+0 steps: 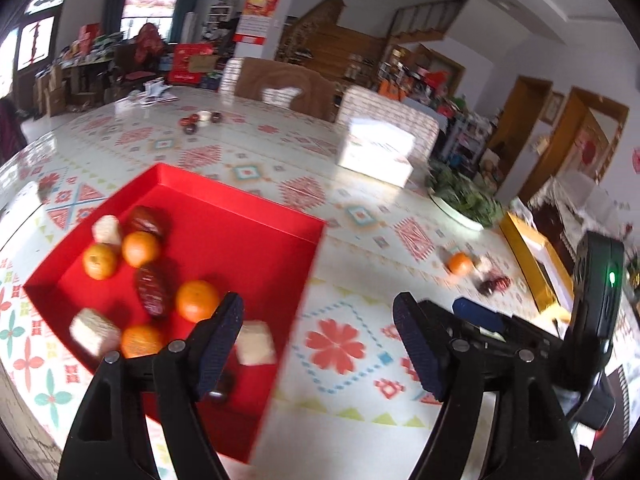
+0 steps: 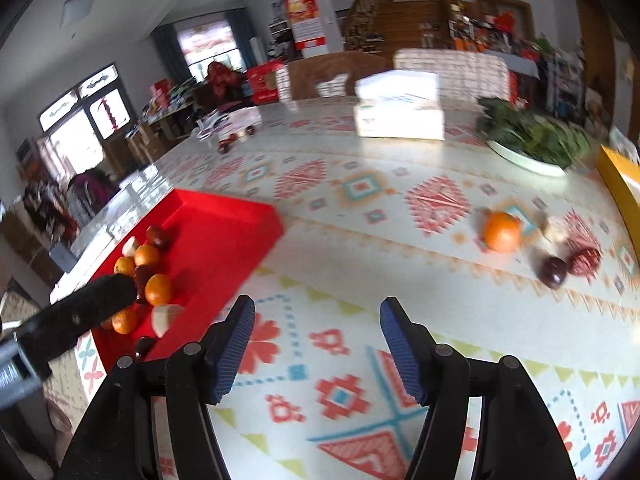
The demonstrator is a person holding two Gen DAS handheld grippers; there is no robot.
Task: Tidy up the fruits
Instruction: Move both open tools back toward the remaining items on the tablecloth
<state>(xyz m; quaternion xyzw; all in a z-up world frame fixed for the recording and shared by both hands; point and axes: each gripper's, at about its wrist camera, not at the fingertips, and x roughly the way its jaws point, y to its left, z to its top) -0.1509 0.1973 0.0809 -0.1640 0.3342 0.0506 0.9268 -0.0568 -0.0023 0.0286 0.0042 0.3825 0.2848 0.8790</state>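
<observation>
A red tray (image 1: 256, 236) sits on the patterned table and holds several oranges (image 1: 197, 300), dark red dates (image 1: 151, 289) and pale cake pieces (image 1: 256, 343). It also shows in the right wrist view (image 2: 224, 224). My left gripper (image 1: 318, 344) is open and empty over the tray's right edge. My right gripper (image 2: 318, 350) is open and empty above bare tablecloth. A loose orange (image 2: 501, 231), a dark plum-like fruit (image 2: 553, 271), a red date (image 2: 585, 261) and a pale piece (image 2: 554, 229) lie to its far right. The loose orange also shows in the left wrist view (image 1: 460, 263).
A white tissue box (image 2: 400, 110), a plate of leafy greens (image 2: 528, 144) and a yellow box (image 2: 620, 184) stand at the back right. A small group of dark fruits (image 1: 198, 120) lies far back. Chairs line the table's far side.
</observation>
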